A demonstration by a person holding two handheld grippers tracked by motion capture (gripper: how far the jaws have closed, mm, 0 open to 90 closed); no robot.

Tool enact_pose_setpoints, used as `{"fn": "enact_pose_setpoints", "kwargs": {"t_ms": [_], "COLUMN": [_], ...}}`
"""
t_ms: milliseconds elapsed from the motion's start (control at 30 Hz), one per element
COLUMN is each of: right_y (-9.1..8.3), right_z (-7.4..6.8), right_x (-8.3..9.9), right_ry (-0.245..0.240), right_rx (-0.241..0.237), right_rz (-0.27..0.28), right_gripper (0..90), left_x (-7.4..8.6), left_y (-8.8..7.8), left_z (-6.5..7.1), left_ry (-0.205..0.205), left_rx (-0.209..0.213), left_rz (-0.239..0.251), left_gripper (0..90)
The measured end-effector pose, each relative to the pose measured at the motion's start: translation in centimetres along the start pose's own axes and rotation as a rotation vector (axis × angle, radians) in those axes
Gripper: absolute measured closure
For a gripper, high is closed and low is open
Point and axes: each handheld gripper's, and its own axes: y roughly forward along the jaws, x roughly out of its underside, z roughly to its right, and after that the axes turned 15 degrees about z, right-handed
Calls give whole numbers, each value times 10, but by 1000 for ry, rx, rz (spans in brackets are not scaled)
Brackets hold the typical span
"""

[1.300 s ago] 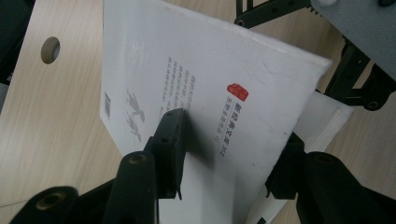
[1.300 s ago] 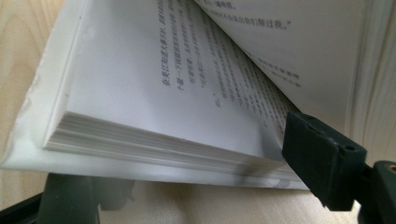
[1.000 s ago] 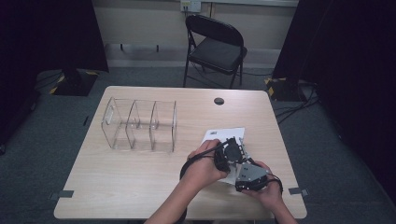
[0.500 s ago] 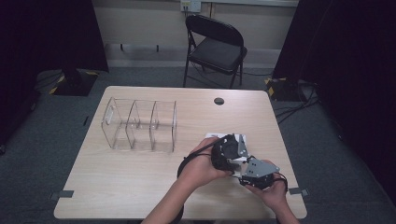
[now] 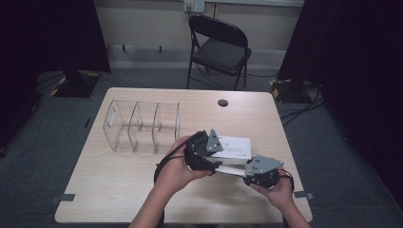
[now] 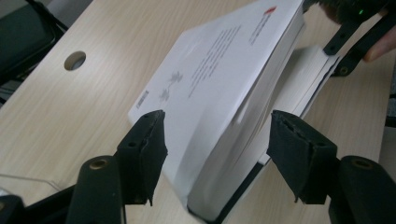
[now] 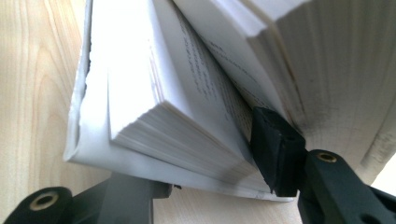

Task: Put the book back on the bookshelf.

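A thick white paperback book (image 5: 236, 145) lies part-open on the wooden table (image 5: 142, 190), its upper half lifted off the lower pages. My left gripper (image 5: 222, 158) is open; its jaws have just been opening and straddle the book's near corner (image 6: 210, 84) without pressing it. My right gripper (image 5: 241, 167) is shut on the book's lower stack of pages (image 7: 154, 93): one jaw lies under the back cover, the other between the pages, after closing a moment ago. The right gripper's jaws (image 6: 350, 42) also reach in at the book's far edge in the left gripper view.
A clear plastic organizer (image 5: 142, 126) with three compartments stands at the table's left back. A round cable hole (image 5: 222, 102) sits near the far edge. A black folding chair (image 5: 221, 47) stands beyond the table.
My left gripper has drawn back to the left from the book and its jaws have spread. The right gripper has risen slightly with the lower pages, and the book gapes wider.
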Motion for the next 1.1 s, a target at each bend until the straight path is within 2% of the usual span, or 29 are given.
{"fn": "enact_pose_setpoints", "kwargs": {"t_ms": [33, 200, 367, 467, 700, 933, 1100], "right_y": [-1, -2, -2, -3, -4, -8, -10], "right_z": [2, 6, 10, 13, 18, 23, 23], "right_x": [-1, -3, -4, -5, -6, -9, -11], "right_ry": [9, 30, 40, 47, 72, 104, 104], "right_rx": [-8, -19, -25, -31, -40, -61, -68], "right_rz": [-1, -8, -7, -8, -10, -17, -25], "right_gripper": [531, 531, 532, 533, 535, 535, 536], "left_x": [3, 11, 20, 31, 65, 111, 140], "left_y": [0, -2, -7, -10, -1, 23, 39], "left_z": [0, -5, -7, -6, -4, -2, 1], "left_ry": [-17, -47, -66, -98, -166, -266, -314], "left_rx": [-7, 2, 2, 0, 4, 23, 17], "left_rz": [6, 0, -8, 2, -8, 6, -46], "left_gripper": [365, 366, 368, 365, 357, 312, 248]}}
